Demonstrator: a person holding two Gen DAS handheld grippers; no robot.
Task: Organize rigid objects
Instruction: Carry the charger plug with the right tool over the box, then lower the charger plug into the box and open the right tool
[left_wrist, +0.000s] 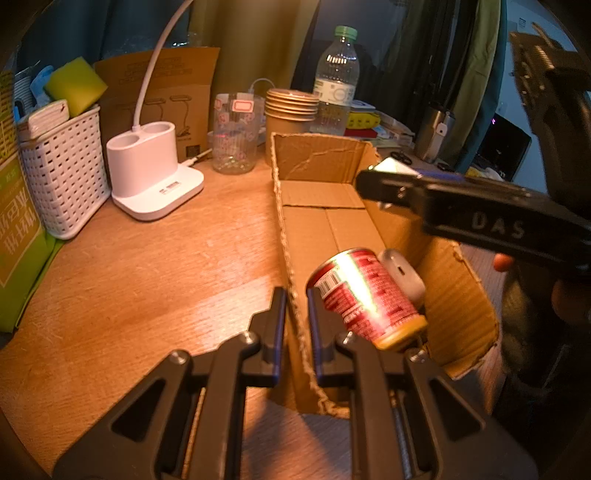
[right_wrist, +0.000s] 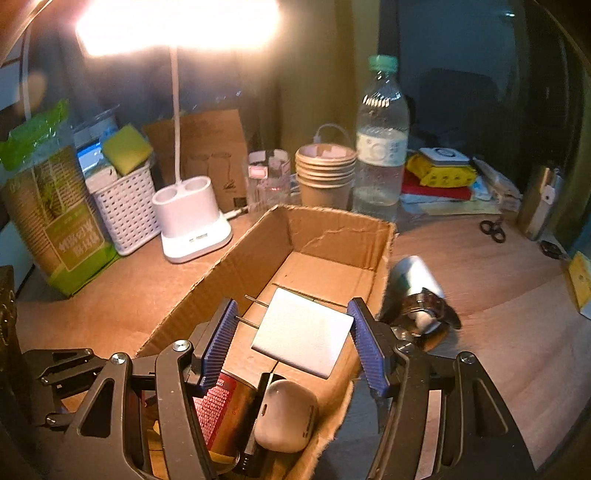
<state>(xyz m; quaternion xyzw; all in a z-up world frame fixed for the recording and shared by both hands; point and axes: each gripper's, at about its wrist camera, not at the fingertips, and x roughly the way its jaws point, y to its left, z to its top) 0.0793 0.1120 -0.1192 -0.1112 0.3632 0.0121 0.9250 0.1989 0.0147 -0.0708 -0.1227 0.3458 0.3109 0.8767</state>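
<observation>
An open cardboard box (left_wrist: 317, 155) (right_wrist: 332, 229) lies on the wooden desk. In its near end lie a red can (left_wrist: 362, 295) (right_wrist: 218, 410) on its side and a white earbud case (left_wrist: 402, 273) (right_wrist: 284, 417). My left gripper (left_wrist: 295, 317) is shut on the box's left wall, one finger on each side. My right gripper (right_wrist: 295, 343) (left_wrist: 388, 177) hangs over the box, shut on a white plug charger (right_wrist: 303, 332). The charger's two prongs rest against the left pad.
A watch wrapped round a pale cylinder (right_wrist: 421, 295) lies just right of the box, with scissors (right_wrist: 493, 229) further back. Behind the box stand stacked paper cups (left_wrist: 291, 110), a water bottle (left_wrist: 336, 81), a glass jar (left_wrist: 234, 136), a white lamp base (left_wrist: 155, 173) and a white basket (left_wrist: 62, 173).
</observation>
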